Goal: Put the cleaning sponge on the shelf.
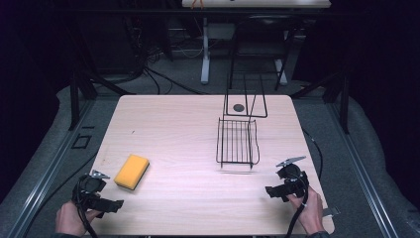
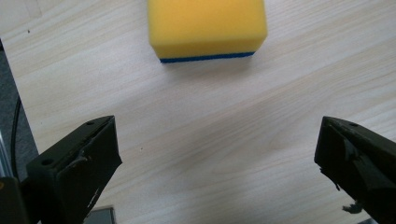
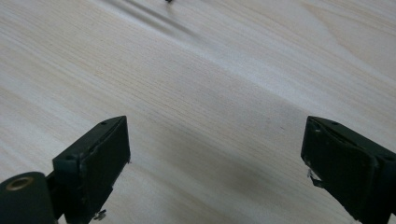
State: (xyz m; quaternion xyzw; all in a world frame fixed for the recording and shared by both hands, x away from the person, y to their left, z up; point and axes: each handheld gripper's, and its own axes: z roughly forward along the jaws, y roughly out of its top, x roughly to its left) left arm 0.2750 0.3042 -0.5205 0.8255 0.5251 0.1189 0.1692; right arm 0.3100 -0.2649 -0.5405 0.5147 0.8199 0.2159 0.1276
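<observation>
Sponge ahead, both grippers empty

We hold the left gripper (image 2: 217,168) and right gripper (image 3: 215,168) wide; the sponge (image 2: 207,25) looks light, squashy: pinch its long sides.

Yellow sponge (image 1: 131,171) lies near left gripper (image 1: 101,196); black wire rack (image 1: 237,141) stands beyond right gripper (image 1: 281,184).

yellow sponge (image 1: 131,171) flat, wire rack (image 1: 237,142) upright
</observation>
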